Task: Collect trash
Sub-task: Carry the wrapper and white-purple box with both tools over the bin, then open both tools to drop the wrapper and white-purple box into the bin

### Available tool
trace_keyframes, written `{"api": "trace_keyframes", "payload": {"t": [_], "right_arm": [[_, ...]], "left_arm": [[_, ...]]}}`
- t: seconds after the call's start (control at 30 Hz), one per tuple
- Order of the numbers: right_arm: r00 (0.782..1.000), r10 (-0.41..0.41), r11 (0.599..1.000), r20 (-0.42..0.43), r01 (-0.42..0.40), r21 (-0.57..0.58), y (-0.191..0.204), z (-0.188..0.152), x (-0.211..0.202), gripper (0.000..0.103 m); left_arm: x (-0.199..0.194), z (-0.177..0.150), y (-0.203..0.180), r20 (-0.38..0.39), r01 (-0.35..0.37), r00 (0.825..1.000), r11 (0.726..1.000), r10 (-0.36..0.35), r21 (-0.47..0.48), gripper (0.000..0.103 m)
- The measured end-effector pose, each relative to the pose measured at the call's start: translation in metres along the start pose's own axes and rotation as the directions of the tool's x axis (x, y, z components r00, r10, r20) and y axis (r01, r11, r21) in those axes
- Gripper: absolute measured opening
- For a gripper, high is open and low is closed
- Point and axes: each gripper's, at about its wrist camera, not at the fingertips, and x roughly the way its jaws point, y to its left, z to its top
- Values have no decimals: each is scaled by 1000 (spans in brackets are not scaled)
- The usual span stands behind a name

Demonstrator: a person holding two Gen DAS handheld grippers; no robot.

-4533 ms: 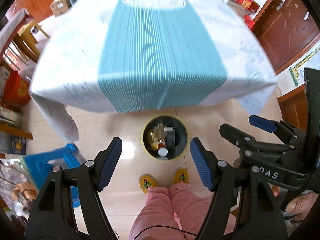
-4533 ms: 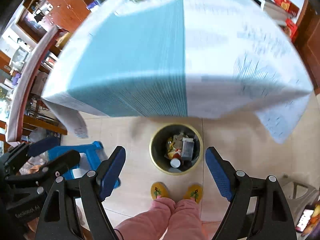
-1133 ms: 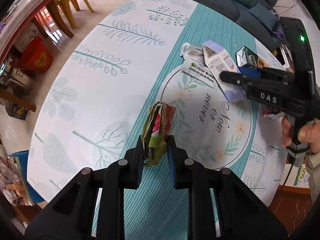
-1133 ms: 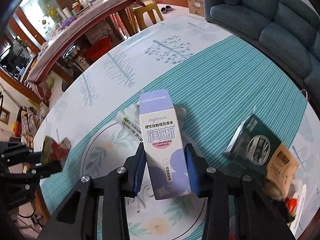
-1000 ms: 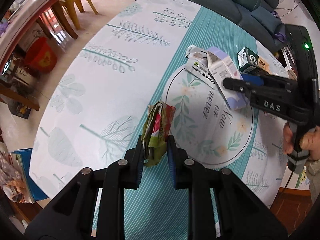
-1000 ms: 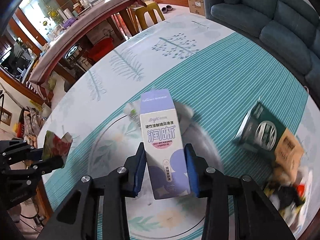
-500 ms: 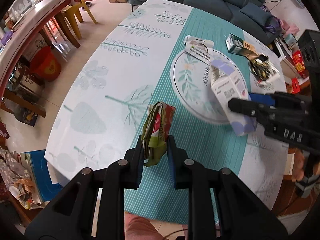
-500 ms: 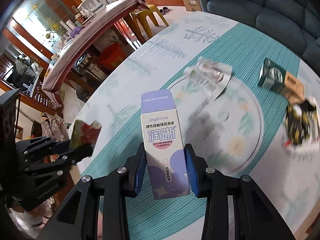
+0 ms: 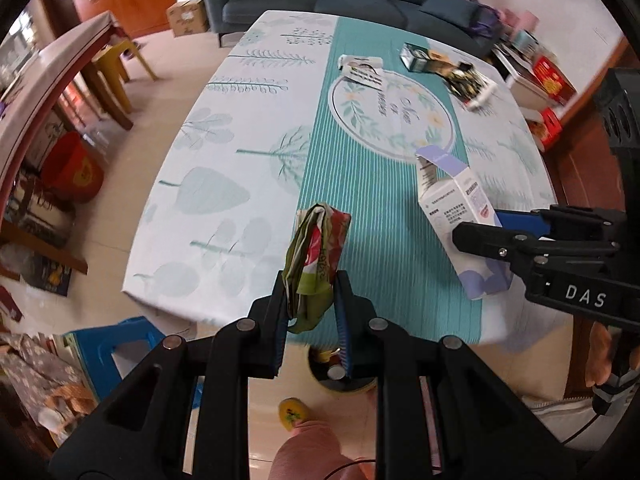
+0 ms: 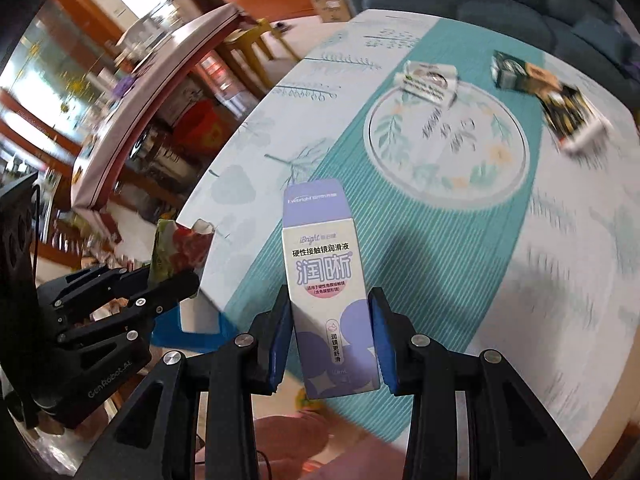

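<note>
Both tools are carrying a load right now. The left tool (image 9: 310,312) is clamping a crumpled green-and-red wrapper (image 9: 316,256) at its lower end, jaws set narrow, so the crushed foil is sticking up and away along the fingers, its long axis running straight out from the tool. The right tool (image 10: 330,340) is gripping a white-and-purple carton (image 10: 326,280) by its two side faces near the base, jaws a little wider to suit the box. The carton's long axis is running out along the fingers too, with its opened purple top flap pointing away from the tool and its printed front facing the camera.

Both pieces are hanging in the air above the near edge of the tabletop (image 9: 224,200), clear of the cloth. Holding each by its lower end looks sensible, since it leaves the bulk free to drop out when the jaws part.

Just under the left tool a round bin (image 9: 320,364) is peeking out on the floor by the person's slipper (image 9: 294,414), and that looks like the destination.

Lying on the tabletop, well apart from the tools: a flattened white packet (image 9: 362,68), a dark green box (image 9: 418,56) and a black-and-gold wrapper (image 9: 468,80).
</note>
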Motion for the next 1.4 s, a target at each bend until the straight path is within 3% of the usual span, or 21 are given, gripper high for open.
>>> {"api": "trace_keyframes", "payload": {"t": [0.33,0.67,0.87,1.03,1.2,1.4], "right_arm": [[999,-33,985,17,30,168,47,-111,-2,37],[994,-101,975,-36,106,195,47,-187,36,37],[989,-108,969,-99,127,211,22,-238,87,37],[984,-99,957,-148,135,257,-6,-277,145,37],[979,-103,926,-177,160,341,-42,-303,216,37],[975,-134,914,-175,190,359,-73,-320,285,38]], "left_arm": [[-12,-81,17,-60,28,998,991,-20,131,18],[41,-149,5,-171,72,984,989,-49,131,18],[98,-178,-1,-224,101,971,993,-87,55,18],[164,-195,-4,-264,84,961,996,-81,-1,18],[214,-212,-16,-248,93,965,996,-87,13,18],[278,-230,-44,-212,119,972,990,-101,72,19]]}}
